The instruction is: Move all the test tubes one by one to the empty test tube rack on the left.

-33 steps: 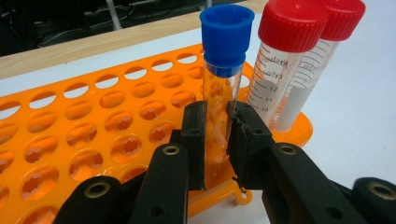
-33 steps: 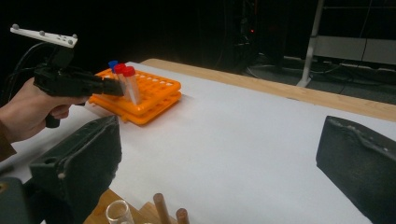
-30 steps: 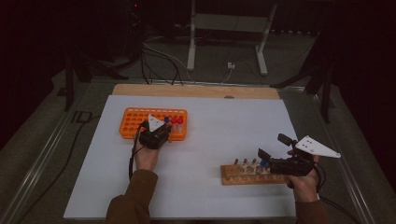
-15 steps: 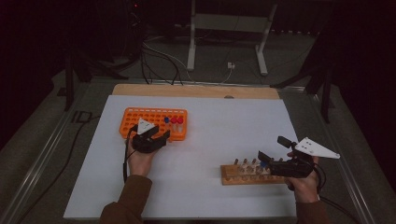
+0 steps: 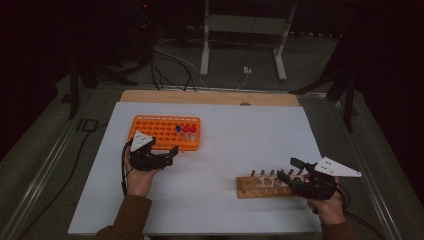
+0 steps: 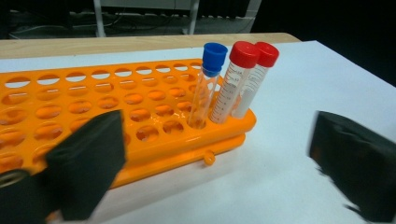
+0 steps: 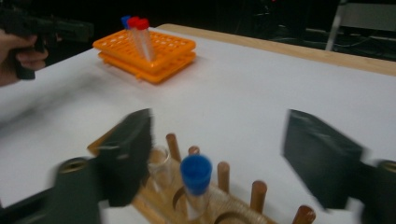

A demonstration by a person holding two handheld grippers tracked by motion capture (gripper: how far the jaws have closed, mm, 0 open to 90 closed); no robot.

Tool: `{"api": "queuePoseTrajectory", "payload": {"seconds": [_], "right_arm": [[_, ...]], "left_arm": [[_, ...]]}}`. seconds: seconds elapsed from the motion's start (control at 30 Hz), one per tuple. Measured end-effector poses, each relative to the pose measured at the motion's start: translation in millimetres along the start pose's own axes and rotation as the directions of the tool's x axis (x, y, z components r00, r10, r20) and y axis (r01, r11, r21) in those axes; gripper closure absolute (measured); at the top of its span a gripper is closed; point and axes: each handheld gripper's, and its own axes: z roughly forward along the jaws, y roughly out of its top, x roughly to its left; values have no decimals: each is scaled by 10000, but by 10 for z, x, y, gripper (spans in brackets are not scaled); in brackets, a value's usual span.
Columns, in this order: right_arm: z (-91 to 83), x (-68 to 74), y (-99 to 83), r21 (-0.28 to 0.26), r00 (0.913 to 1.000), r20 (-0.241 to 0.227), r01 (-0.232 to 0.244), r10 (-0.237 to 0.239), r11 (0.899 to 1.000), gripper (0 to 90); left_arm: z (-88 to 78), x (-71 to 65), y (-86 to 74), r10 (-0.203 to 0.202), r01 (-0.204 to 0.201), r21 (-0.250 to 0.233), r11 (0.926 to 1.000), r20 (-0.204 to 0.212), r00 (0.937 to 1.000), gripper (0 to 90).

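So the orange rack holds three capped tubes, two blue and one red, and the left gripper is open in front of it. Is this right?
Not quite. The cap colours are reversed: the orange rack holds one blue-capped tube and two red-capped tubes, as the left gripper view shows. The rest stands: three tubes, and the left gripper is open in front of the rack, nothing between its jaws.

A white sheet (image 5: 220,150) covers the wooden table (image 5: 210,96); behind it, cables (image 5: 170,65) and a metal stand (image 5: 245,30).
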Motion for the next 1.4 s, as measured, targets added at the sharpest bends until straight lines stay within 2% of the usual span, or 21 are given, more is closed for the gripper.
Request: {"api": "queuePoseTrajectory", "payload": {"seconds": [0.17, 0.23, 0.3, 0.4, 0.57, 0.87, 1.23, 1.4], "right_arm": [[-3, 33, -74, 250, 9990, -143, 431, -427, 9988, 550], [3, 39, -103, 312, 9988, -222, 446, -439, 9985, 631], [20, 49, -126, 429, 9983, -329, 500, -486, 9978, 682], [51, 61, -153, 612, 9978, -433, 532, -506, 9967, 743], [69, 52, -174, 530, 9983, -449, 393, -370, 9978, 749], [95, 75, -212, 545, 9974, -595, 426, -394, 9976, 745], [107, 82, -247, 792, 9965, -678, 541, -487, 9954, 738], [102, 97, -233, 840, 9972, -436, 639, -604, 9944, 759]], "left_arm": [[-150, -49, -11, 273, -273, -277, 9992, -10, 9996, 8], [-198, -73, -28, 405, -406, -362, 9985, -21, 9992, 8], [-237, -85, -58, 556, -559, -444, 9974, -88, 9984, 8], [-281, -78, -109, 511, -521, -604, 9968, -168, 9985, 8], [-305, -47, -150, 307, -325, -751, 9966, -259, 9992, 8], [-344, -34, -186, 221, -252, -875, 9958, -360, 9991, 8], [-341, -65, -207, 338, -365, -854, 9957, -334, 9989, 8], [-331, -81, -211, 416, -443, -792, 9959, -352, 9985, 8]]}}
